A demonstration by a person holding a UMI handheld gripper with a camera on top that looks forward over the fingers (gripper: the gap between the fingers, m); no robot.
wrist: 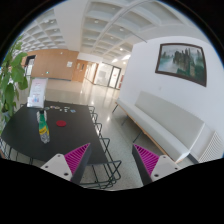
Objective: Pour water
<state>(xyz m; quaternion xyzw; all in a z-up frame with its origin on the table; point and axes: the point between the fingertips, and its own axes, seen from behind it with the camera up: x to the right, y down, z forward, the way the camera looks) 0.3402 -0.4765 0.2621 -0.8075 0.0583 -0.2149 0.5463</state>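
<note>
While I hold the tool [112,160] up high over the room, its two fingers stand spread wide with nothing between them, the pink pads [79,157] facing each other across bare floor. It is released and gripping nothing.

What I need lies off to the left of the tool and well ahead of it: a dark tabletop [30,130] with black wire chairs [98,140] along its near and right edges. Standing upright toward the middle of that tabletop is a small bottle [43,125] with a greenish look, its long axis vertical. I take it to be the thing to pour from, though I can't tell from here whether it has a cap. Just to its right sits a small red thing [61,123], and a few little bits lie nearer the far edge; I can't tell if any of them is a cup to pour into.

A leafy plant [12,75] stands past the tabletop's left edge, a white bench [165,120] runs along the wall on the right, and a framed picture [181,61] hangs above it.

As I judge it, the task has not begun: the tool must swing left and drop down toward the bottle, coming at it level so the fingers close on its sides, with the chairs in between being the thing to steer clear of
</note>
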